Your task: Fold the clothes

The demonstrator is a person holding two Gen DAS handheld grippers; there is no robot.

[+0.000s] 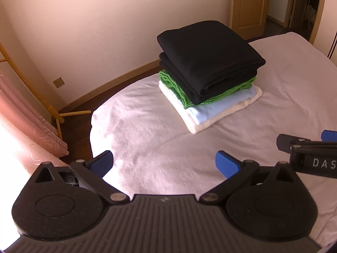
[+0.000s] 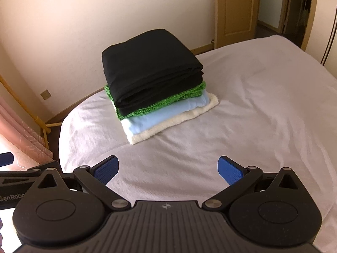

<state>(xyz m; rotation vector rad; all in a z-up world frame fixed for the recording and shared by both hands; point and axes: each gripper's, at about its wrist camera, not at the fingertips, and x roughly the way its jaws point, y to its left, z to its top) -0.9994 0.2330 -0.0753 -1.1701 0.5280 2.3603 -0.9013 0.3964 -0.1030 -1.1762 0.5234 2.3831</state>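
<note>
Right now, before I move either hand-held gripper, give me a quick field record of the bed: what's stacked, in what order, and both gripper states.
surface: bed with white cover
stack: one pile of folded clothes, near the bed's far left corner
top layer: black garment
second layer: green knit
third layer: light blue garment
bottom layer: cream fleece
loose clothes: none visible
left hand-held gripper: open, empty, above bare cover
right hand-held gripper: open, empty, short of the stack
background: wooden door, wall socket, pink curtain
</note>
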